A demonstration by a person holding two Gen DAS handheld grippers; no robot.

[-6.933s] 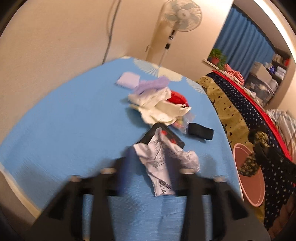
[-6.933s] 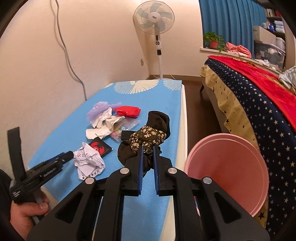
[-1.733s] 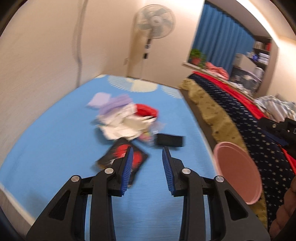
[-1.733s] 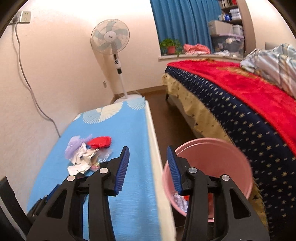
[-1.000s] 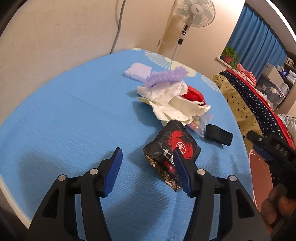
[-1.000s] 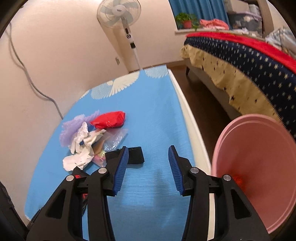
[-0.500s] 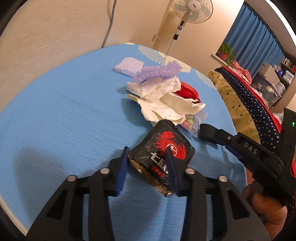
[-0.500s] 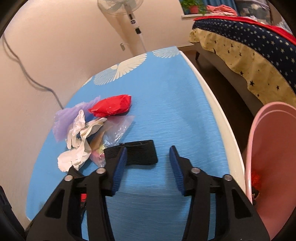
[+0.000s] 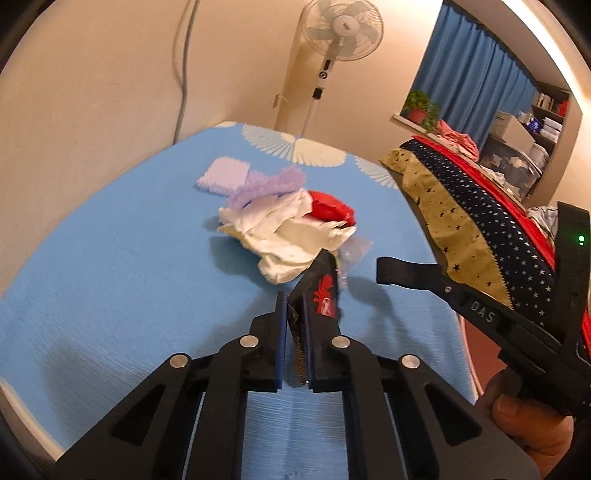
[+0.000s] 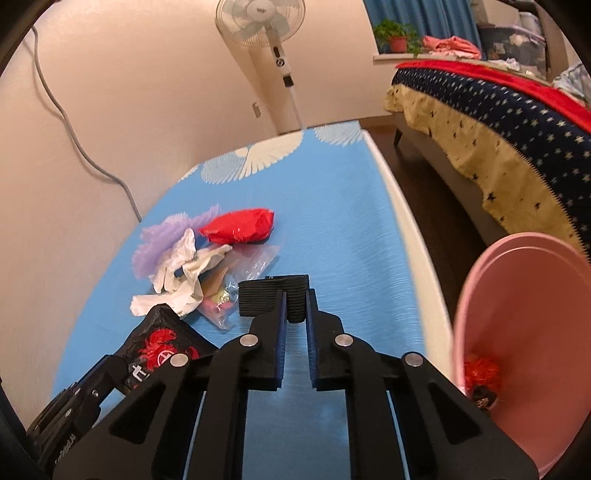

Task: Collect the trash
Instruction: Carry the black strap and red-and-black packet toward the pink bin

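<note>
The left gripper (image 9: 294,312), its jaws having just been closing, pinches one black snack packet (image 9: 322,288) with a red crab print, tilted up off the blue worktop (image 9: 110,258). The right gripper (image 10: 294,308), jaws also just closed in, clamps one black ribbed band (image 10: 273,293) lying on the worktop. Only the right wrist view shows inside the single pink bin (image 10: 535,332) beside the worktop, with red and dark scraps at its bottom. One trash heap (image 9: 288,229) lies beyond both grippers.

Cream walls (image 10: 129,92); standing fan (image 10: 262,18); blue curtains (image 9: 476,85); starred bed (image 10: 517,110).
</note>
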